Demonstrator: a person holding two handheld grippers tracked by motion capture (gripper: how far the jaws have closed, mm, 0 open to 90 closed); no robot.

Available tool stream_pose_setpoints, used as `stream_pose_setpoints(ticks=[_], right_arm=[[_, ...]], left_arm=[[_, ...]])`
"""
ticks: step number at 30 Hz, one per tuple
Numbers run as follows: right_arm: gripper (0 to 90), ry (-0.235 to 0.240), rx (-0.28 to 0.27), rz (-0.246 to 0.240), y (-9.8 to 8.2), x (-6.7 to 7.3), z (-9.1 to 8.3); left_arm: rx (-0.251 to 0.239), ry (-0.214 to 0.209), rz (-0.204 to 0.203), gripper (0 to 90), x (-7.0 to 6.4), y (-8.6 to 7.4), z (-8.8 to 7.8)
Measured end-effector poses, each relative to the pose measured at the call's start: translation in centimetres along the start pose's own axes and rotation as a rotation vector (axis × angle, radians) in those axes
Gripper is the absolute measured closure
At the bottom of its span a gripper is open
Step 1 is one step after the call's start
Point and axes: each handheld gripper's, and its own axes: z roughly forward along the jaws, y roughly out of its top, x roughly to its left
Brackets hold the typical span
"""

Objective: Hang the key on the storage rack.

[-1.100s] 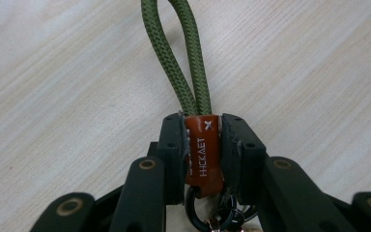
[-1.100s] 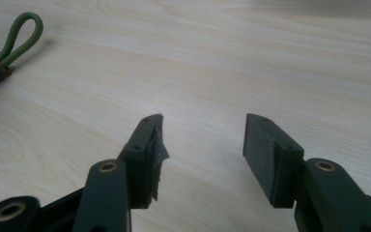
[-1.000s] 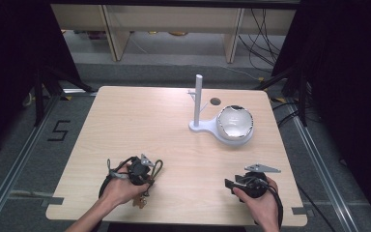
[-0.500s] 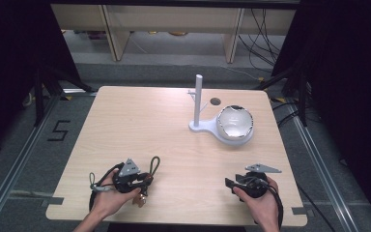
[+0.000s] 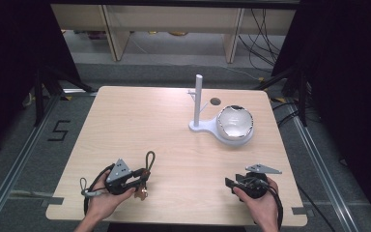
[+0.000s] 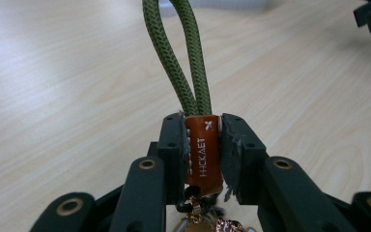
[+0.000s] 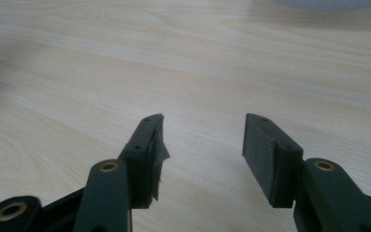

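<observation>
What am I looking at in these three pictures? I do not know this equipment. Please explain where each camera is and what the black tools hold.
No robot is here: a person sits at a wooden table and holds a hand tool with two black jaws in each hand. The high view looks down from above the person. It shows the left gripper and the right gripper near the table's front edge. Farther back stands a white stand with an upright post and, beside it, a round white bowl-like object.

Each of the other two pictures comes from a small camera riding on one tool, looking along its jaws. In the left gripper view, the jaws are closed on the orange leather sleeve of a keychain, whose green cord loop sticks out ahead. In the right gripper view, the jaws stand apart over bare wood, holding nothing.
</observation>
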Motion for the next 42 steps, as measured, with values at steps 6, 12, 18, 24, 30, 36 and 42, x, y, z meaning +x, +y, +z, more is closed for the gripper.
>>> stream_pose_setpoints(ticks=[6, 12, 18, 24, 30, 36, 42], right_arm=[[50.5, 0.020, -0.010, 0.002, -0.1, 0.0, 0.1], [50.6, 0.018, -0.014, 0.021, -0.1, 0.4, 0.1], [50.6, 0.018, -0.019, 0.033, -0.1, 0.5, 0.1], [50.6, 0.017, -0.026, -0.001, 0.0, 0.2, 0.1], [50.7, 0.002, -0.028, -0.009, 0.0, 0.3, 0.1], [50.7, 0.002, -0.030, -0.009, 0.0, 0.3, 0.1], [50.7, 0.003, -0.029, 0.025, 0.0, 0.6, 0.1]], left_arm=[[-0.063, 0.021, 0.009, 70.7, 0.1, 0.5, -0.6], [-0.072, 0.030, 0.023, 70.7, 0.4, 1.1, -1.0], [-0.085, 0.035, 0.031, 70.7, 0.4, 1.7, -1.0], [-0.110, 0.035, 0.033, 70.7, 0.4, 2.6, -1.0], [-0.128, 0.037, 0.046, 70.8, 0.5, 3.4, -0.9], [-0.143, 0.038, 0.054, 70.8, 0.5, 4.3, -0.8], [-0.141, 0.049, 0.069, 70.8, 0.6, 5.0, -0.6]])
